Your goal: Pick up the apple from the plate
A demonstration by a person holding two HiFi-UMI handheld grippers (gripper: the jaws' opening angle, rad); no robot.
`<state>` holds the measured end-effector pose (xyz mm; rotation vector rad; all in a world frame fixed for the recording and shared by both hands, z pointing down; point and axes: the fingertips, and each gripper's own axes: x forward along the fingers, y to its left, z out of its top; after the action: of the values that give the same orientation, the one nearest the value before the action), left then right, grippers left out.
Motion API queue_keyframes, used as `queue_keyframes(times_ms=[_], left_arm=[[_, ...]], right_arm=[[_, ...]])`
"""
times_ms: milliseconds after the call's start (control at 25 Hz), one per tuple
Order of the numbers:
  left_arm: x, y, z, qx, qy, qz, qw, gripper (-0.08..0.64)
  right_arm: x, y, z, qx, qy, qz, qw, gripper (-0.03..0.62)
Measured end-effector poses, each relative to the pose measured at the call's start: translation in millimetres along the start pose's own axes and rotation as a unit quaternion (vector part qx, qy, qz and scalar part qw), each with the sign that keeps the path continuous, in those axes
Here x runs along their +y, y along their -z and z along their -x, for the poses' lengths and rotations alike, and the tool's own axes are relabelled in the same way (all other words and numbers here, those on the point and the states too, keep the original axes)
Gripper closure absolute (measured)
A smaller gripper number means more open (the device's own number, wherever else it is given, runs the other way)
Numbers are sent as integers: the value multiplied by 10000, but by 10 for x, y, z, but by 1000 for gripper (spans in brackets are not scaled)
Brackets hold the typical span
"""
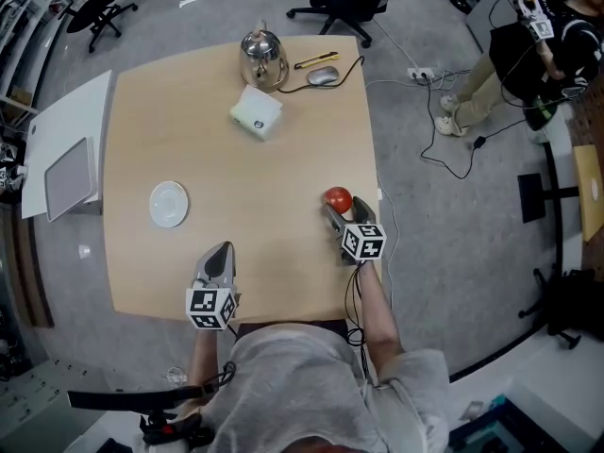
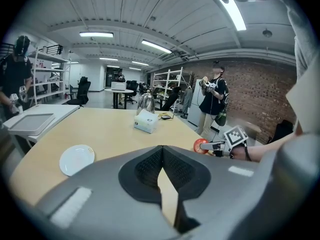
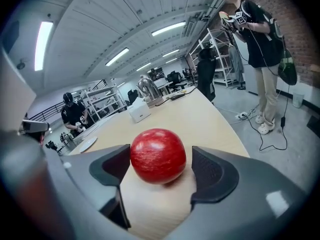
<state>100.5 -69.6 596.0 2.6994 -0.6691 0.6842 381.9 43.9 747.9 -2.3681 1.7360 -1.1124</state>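
A red apple [image 1: 338, 198] [image 3: 158, 155] rests on the wooden table [image 1: 245, 253] close to its right edge, well away from the plate. My right gripper [image 1: 345, 211] [image 3: 160, 160] is open around it: the apple sits between the two pads, with a clear gap on the right side. The white plate [image 1: 169, 203] [image 2: 76, 159] lies bare at the table's left. My left gripper [image 1: 219, 258] [image 2: 162, 148] hovers over the near edge, shut with nothing in it. In the left gripper view, the apple [image 2: 200, 145] shows beside the right gripper [image 2: 216, 146].
At the table's far side stand a steel kettle [image 1: 263, 57], a white box [image 1: 256, 111], a mouse [image 1: 323, 75] and a yellow pen [image 1: 316, 60]. A white side table with a grey tray [image 1: 68, 177] adjoins the left. A person [image 1: 528, 55] and cables [image 1: 444, 149] are on the floor at right.
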Motion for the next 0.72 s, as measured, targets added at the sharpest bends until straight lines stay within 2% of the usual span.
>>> queue_keyframes(times_ms=[720], left_arm=[[29,25,35,-61,7,13,10000,541]], right_arm=[[128,-45,38,-99,-77,91,9999,212]])
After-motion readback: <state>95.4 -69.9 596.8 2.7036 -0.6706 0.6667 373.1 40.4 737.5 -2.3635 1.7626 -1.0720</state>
